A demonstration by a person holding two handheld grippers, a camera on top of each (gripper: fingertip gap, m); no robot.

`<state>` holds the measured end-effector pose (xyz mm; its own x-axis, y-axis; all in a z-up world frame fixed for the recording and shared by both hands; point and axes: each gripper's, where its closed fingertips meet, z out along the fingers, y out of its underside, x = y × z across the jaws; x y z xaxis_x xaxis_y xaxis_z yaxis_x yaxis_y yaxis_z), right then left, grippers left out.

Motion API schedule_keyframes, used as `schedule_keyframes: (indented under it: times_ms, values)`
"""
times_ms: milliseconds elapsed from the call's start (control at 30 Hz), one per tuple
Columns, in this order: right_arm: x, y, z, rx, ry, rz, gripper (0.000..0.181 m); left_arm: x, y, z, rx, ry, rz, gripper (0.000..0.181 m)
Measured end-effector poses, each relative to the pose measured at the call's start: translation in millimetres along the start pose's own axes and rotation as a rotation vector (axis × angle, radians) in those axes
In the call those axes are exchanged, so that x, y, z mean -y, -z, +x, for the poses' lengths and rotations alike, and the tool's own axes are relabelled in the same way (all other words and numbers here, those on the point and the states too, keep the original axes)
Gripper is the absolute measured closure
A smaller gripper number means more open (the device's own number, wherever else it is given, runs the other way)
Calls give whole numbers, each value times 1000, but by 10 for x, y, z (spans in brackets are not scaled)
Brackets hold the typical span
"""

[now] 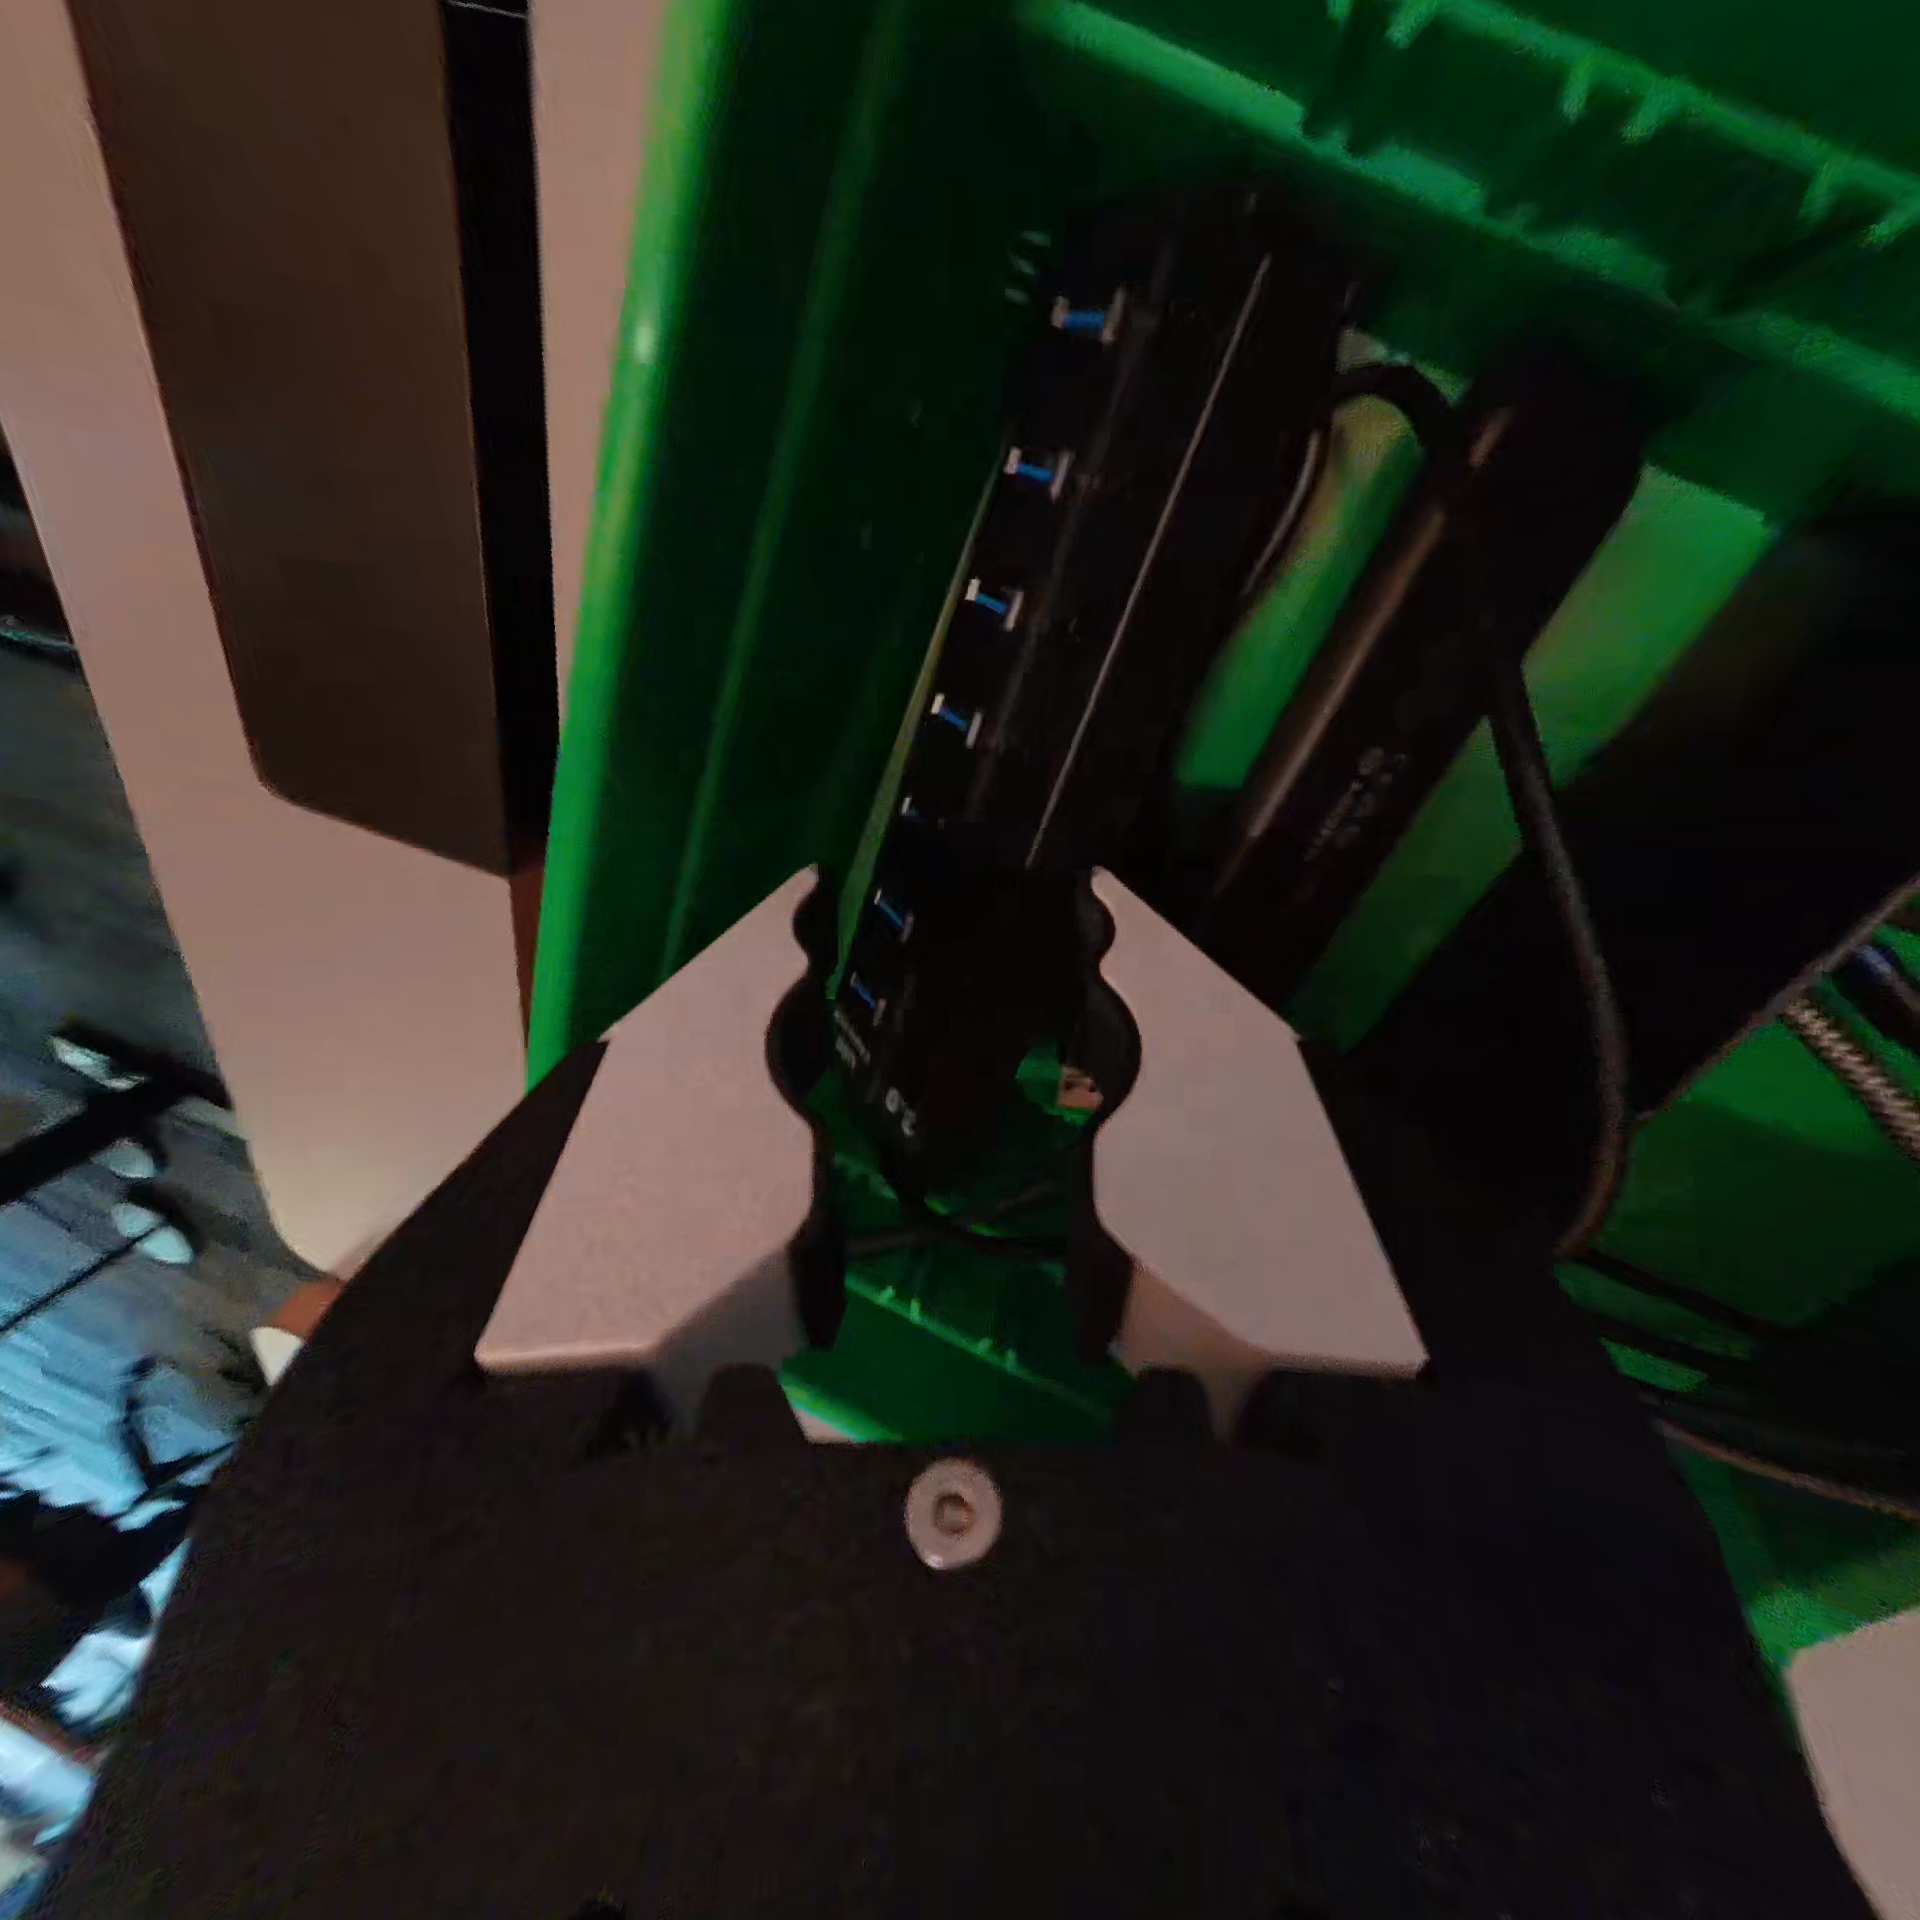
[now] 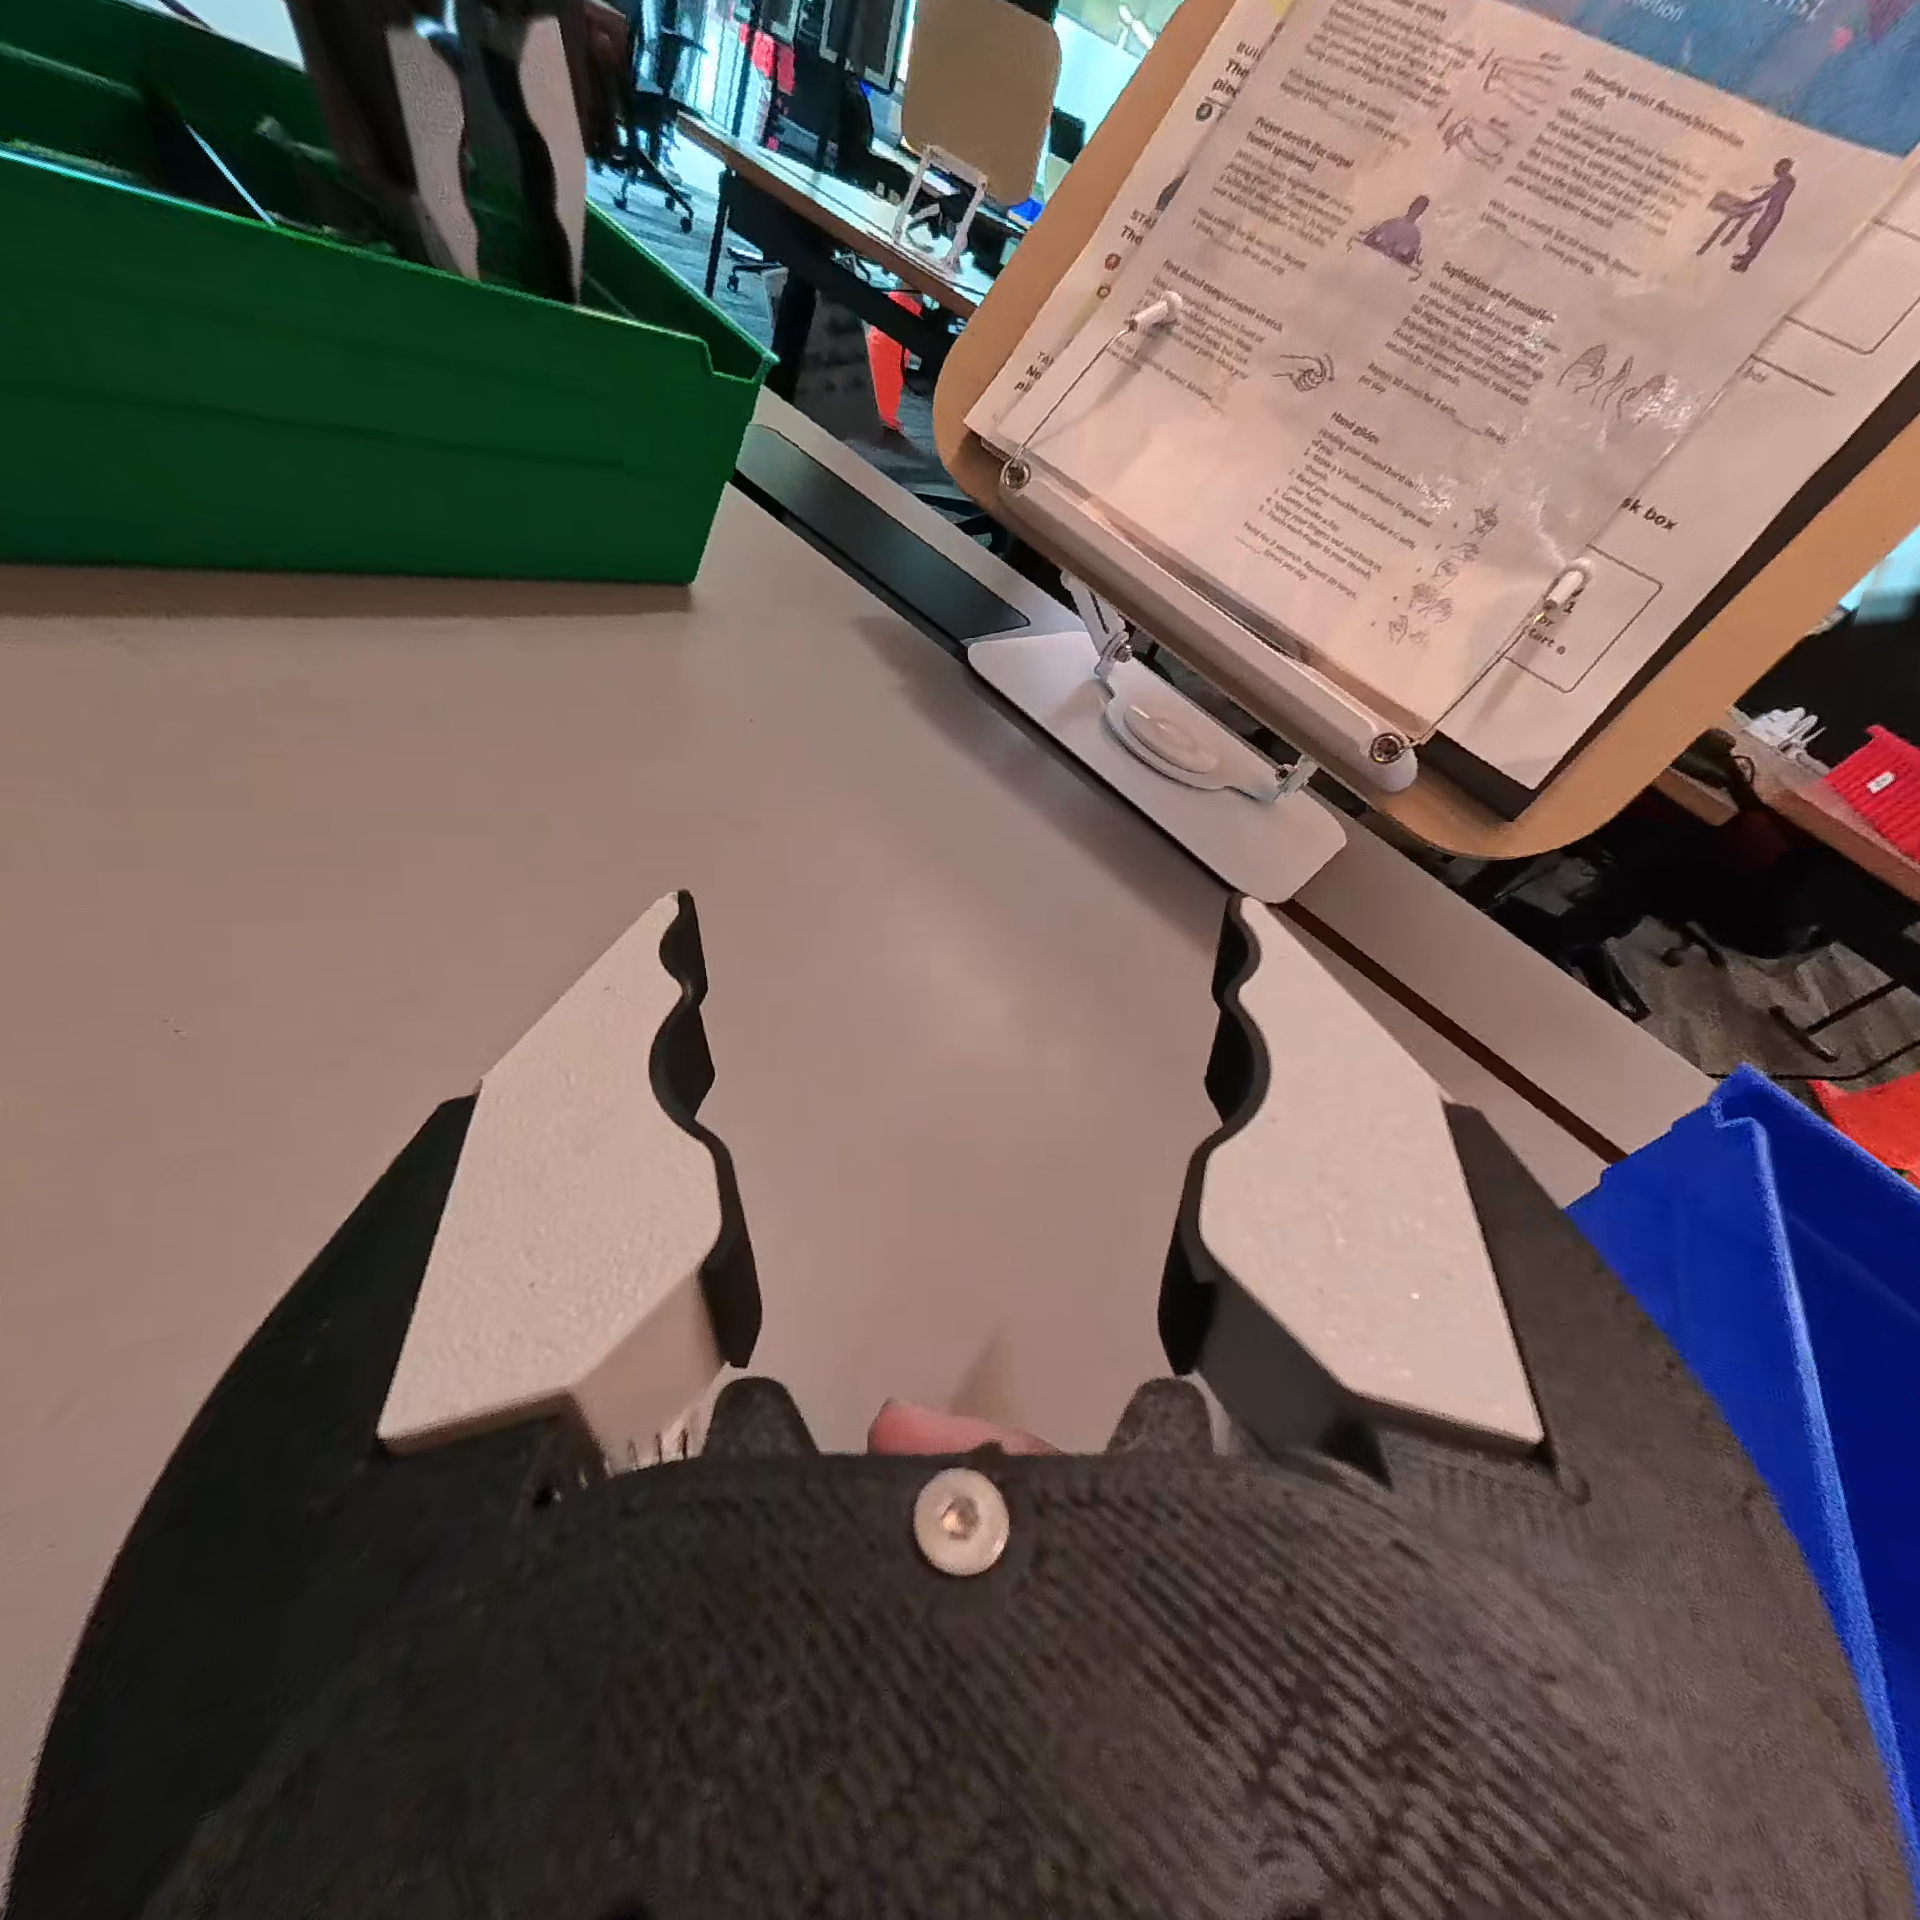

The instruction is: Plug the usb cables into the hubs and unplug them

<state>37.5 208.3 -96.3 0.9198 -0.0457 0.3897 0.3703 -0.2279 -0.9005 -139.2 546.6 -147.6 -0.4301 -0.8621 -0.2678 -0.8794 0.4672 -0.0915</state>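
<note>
In the left wrist view, a long black USB hub (image 1: 1023,582) with a row of several blue ports lies in a green bin (image 1: 748,520). My left gripper (image 1: 956,904) reaches into the bin, and its fingers are closed on the near end of this hub. A second black hub (image 1: 1351,727) lies beside it, with a black cable (image 1: 1558,883) to its right. My right gripper (image 2: 956,914) is open and empty above the grey table (image 2: 416,831). The left gripper also shows in the right wrist view (image 2: 488,156), far off inside the green bin (image 2: 343,436).
A document stand (image 2: 1455,416) holding printed sheets is clamped at the table's far edge. A blue bin (image 2: 1787,1351) sits at the right. A braided cable (image 1: 1860,1049) lies at the right of the green bin. Desks and chairs stand beyond the table.
</note>
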Motion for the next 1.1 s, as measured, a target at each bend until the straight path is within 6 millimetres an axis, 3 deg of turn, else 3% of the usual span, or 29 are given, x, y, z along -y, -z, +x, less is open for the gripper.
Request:
schedule_keyframes:
  times_ms: [167,300,433,533,667,833,967,1100]
  values:
    - [-29,13,-15,3,-1,-15,84,-135,-243,85,45,-179,-142,124]
    - [-61,6,-58,5,40,-37,84,-194,-282,-46,179,-315,-242,124]
    - [-58,19,-47,-2,40,-37,84,-234,-365,-110,269,-377,-284,136]
    - [-83,34,14,-20,10,-41,87,-191,-295,-227,438,-393,-236,142]
    - [-82,53,57,-29,-36,-37,88,-18,126,-394,729,-457,-173,155]
    - [-96,48,46,-35,-14,-42,89,19,584,-453,950,-440,-177,158]
    - [-102,49,53,-30,-39,-34,89,139,1138,-450,1130,-379,-116,159]
    - [36,92,59,-9,-116,45,90,380,1771,-349,1263,-337,-22,158]
